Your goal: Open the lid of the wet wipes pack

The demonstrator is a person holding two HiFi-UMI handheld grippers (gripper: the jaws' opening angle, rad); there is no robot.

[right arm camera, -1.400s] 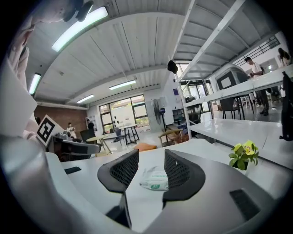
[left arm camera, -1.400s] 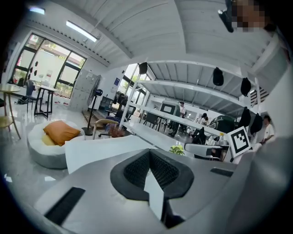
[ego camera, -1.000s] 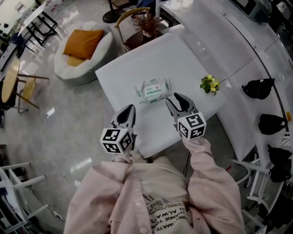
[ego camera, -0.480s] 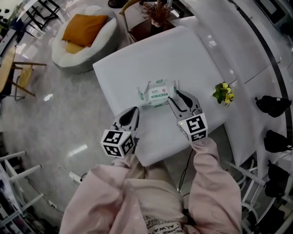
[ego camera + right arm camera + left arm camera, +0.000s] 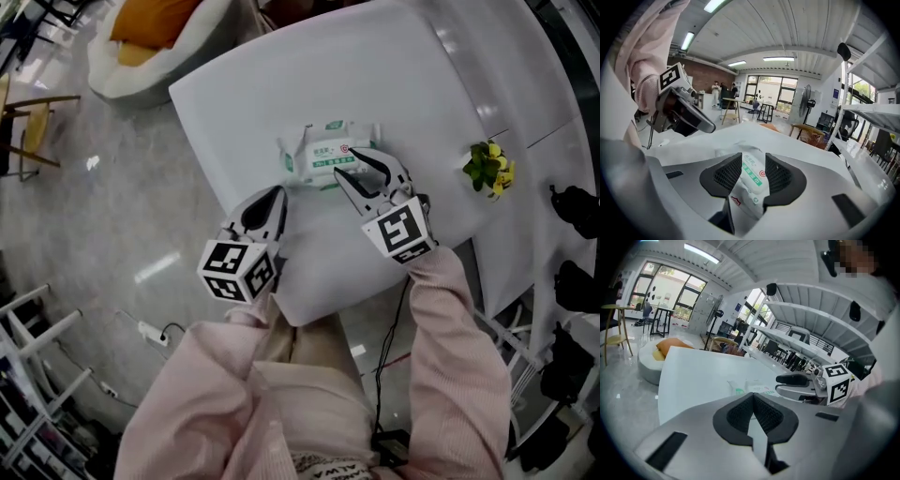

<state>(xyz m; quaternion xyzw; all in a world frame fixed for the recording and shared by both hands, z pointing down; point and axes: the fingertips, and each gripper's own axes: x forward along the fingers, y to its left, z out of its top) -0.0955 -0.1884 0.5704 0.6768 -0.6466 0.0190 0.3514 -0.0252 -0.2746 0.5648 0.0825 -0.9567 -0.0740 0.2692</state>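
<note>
Forward from the near part of the tabletop (image 5: pixel 394 75), my right tongs (image 5: pixel 349 165) have reached the wet wipes pack (image 5: pixel 322 156) since a second ago. They stand apart now, one jaw on each side of the pack's near end. The right gripper view shows the green-and-white label between the pads, though I can't tell whether they touch it. The pack lies flat around mid-tabletop. My left tongs (image 5: pixel 270 199) are closed on nothing, over the tabletop's near edge, left of the pack. A small yellow-flowered plant (image 5: pixel 489 167) sits well apart to the right.
</note>
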